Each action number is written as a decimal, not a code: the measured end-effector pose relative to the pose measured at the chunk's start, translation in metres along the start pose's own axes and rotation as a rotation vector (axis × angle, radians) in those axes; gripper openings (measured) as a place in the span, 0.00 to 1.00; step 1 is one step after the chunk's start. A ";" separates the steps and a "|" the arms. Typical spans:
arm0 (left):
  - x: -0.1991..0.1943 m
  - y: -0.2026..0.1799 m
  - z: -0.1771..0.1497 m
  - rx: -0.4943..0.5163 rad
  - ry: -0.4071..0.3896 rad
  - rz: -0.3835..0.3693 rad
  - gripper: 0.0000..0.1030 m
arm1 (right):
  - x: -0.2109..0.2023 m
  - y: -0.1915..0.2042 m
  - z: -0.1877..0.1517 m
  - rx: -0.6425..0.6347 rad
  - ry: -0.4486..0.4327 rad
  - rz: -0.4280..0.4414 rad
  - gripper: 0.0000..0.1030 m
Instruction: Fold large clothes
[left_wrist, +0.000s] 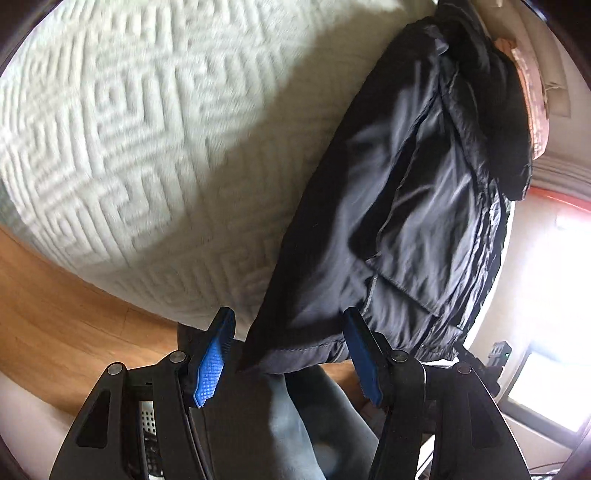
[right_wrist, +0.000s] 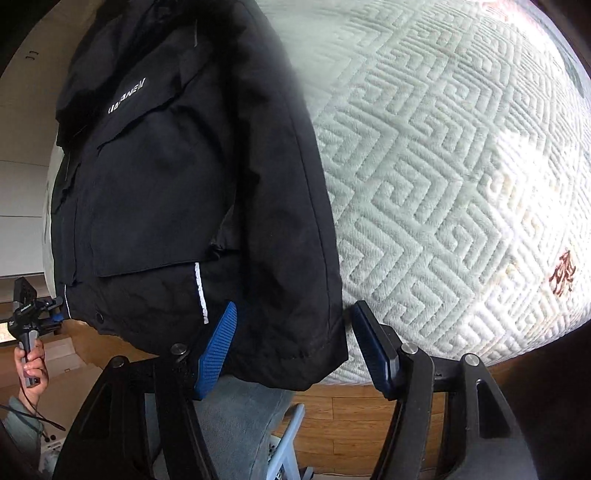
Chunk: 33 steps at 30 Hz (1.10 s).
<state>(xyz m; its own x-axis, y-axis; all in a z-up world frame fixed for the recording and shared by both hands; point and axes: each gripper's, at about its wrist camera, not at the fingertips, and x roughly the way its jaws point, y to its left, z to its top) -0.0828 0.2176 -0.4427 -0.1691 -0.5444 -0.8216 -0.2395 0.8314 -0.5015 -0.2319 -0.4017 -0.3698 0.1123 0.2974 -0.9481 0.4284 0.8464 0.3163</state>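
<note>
In the left wrist view, a black jacket (left_wrist: 413, 206) runs from the upper right of the frame down to the lower middle, its shiny lining side showing, lying over the edge of a white quilted mattress (left_wrist: 140, 140) that fills the upper left. The left gripper (left_wrist: 290, 354) sits at the bottom of the frame with its blue fingers (left_wrist: 212, 363) spread apart; the jacket's hem hangs between them, but neither pad visibly presses on the cloth. Wooden floor (left_wrist: 55, 314) shows at the lower left, and blue-grey trousers (left_wrist: 295, 424) show beneath the hem. In the right wrist view, the jacket (right_wrist: 177, 192) fills the left half, outer side up, with pocket flaps and a white reflective strip (right_wrist: 201, 291). The mattress (right_wrist: 443, 184) fills the right half. The right gripper (right_wrist: 291, 343) has its fingers (right_wrist: 218, 347) parted around the sleeve end and hem, with a gap at the right finger. At the lower left, a hand (right_wrist: 33, 363) holds the other gripper's handle.
</note>
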 end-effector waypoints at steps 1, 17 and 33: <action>0.003 -0.001 0.000 0.001 0.001 -0.001 0.60 | 0.007 0.009 -0.001 -0.001 0.001 0.004 0.68; 0.011 -0.029 -0.003 0.072 -0.039 0.051 0.40 | 0.012 0.014 0.003 0.000 0.003 -0.003 0.34; 0.017 -0.082 0.000 0.189 -0.010 0.036 0.28 | 0.022 0.037 0.011 -0.074 0.053 0.033 0.27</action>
<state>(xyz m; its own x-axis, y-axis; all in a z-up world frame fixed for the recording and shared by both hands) -0.0655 0.1402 -0.4153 -0.1646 -0.5135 -0.8421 -0.0499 0.8570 -0.5128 -0.2033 -0.3684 -0.3792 0.0768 0.3471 -0.9347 0.3577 0.8655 0.3508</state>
